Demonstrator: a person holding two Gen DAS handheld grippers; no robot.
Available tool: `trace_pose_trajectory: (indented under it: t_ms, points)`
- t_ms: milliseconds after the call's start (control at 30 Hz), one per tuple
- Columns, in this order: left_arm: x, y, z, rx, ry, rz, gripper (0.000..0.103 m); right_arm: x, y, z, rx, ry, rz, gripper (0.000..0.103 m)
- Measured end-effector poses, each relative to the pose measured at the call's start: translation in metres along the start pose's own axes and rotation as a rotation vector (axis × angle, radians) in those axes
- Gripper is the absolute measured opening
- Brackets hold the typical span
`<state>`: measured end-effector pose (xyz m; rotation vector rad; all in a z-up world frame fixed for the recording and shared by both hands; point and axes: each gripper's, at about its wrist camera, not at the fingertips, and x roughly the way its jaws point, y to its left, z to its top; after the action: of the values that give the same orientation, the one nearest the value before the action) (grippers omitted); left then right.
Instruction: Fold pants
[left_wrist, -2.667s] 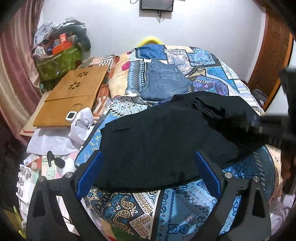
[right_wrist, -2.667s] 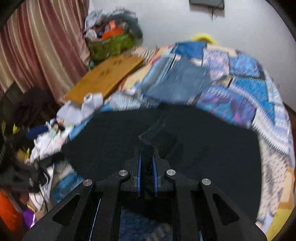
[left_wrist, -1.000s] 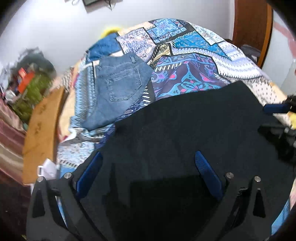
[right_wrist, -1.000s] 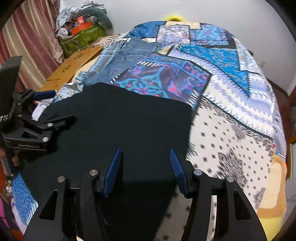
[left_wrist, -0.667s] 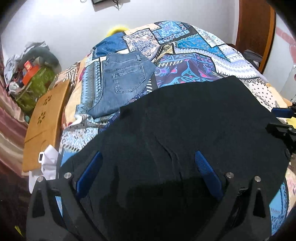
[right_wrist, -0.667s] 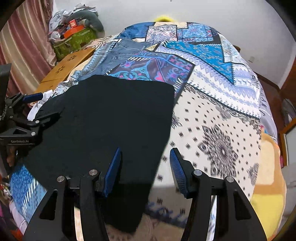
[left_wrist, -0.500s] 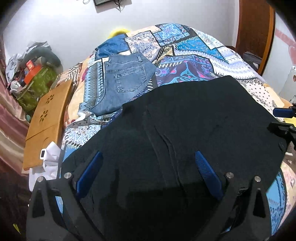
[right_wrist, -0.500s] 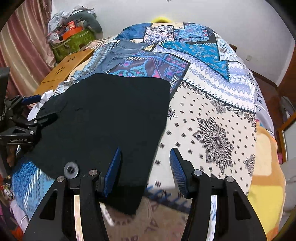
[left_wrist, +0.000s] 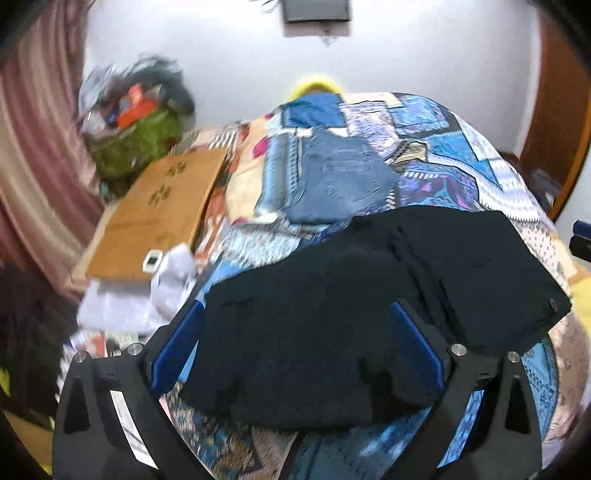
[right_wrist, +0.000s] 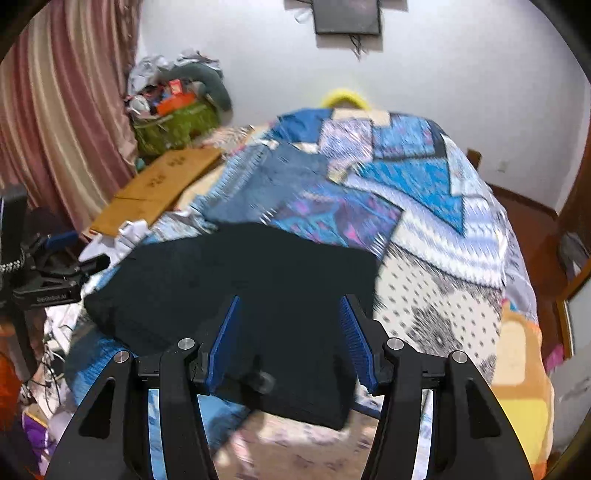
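The black pants (left_wrist: 369, 295) lie folded flat on the patterned bedspread (left_wrist: 461, 162), near the bed's front edge; the same black pants (right_wrist: 251, 288) fill the middle of the right wrist view. My left gripper (left_wrist: 295, 347) hangs above their near left part, jaws wide apart, nothing between the pads. My right gripper (right_wrist: 291, 339) hovers above their near right part, open and empty too. The left gripper (right_wrist: 51, 273) also shows at the left edge of the right wrist view, and a bit of the right gripper (left_wrist: 581, 240) at the right edge of the left view.
Folded blue jeans (left_wrist: 340, 181) lie farther back on the bed. A wooden lap board (left_wrist: 159, 210) with a small white device (left_wrist: 152, 261) and white cloth (left_wrist: 173, 280) sits left of the bed. A green bag of clutter (right_wrist: 173, 122), striped curtain (right_wrist: 62, 122) and wooden door (left_wrist: 561, 110) frame the room.
Both grippers have pulled back and risen from the pants, staying open. The left view has rolled level, and the pants now lie released on the bed.
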<state>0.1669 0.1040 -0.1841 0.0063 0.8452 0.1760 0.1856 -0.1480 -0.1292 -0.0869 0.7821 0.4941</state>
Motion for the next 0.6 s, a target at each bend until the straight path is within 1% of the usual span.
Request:
trace_pose_trajectory:
  t_ms: [133, 200, 300, 400, 500, 533, 600]
  points:
    - [-0.001, 0.033, -0.022, -0.108, 0.039, -0.003, 0.101, 0.015, 0.027, 0.002, -0.028, 0.011, 0.033, 0.051]
    - [0.001, 0.045, -0.033, -0.151, 0.068, -0.024, 0.101, 0.025, 0.038, 0.000, -0.048, 0.027, 0.049, 0.051]
    - [0.006, 0.059, -0.049, -0.217, 0.116, -0.074, 0.101, 0.043, 0.053, -0.004, -0.081, 0.063, 0.047, 0.051]
    - [0.013, 0.068, -0.062, -0.275, 0.165, -0.127, 0.101, 0.062, 0.059, -0.012, -0.094, 0.119, 0.041, 0.051]
    - [0.022, 0.074, -0.074, -0.348, 0.221, -0.199, 0.101, 0.081, 0.061, -0.022, -0.104, 0.196, 0.033, 0.051]
    - [0.026, 0.075, -0.078, -0.379, 0.244, -0.221, 0.101, 0.085, 0.062, -0.026, -0.112, 0.206, 0.028, 0.052]
    - [0.031, 0.075, -0.085, -0.427, 0.282, -0.259, 0.101, 0.083, 0.063, -0.030, -0.135, 0.190, 0.020, 0.052]
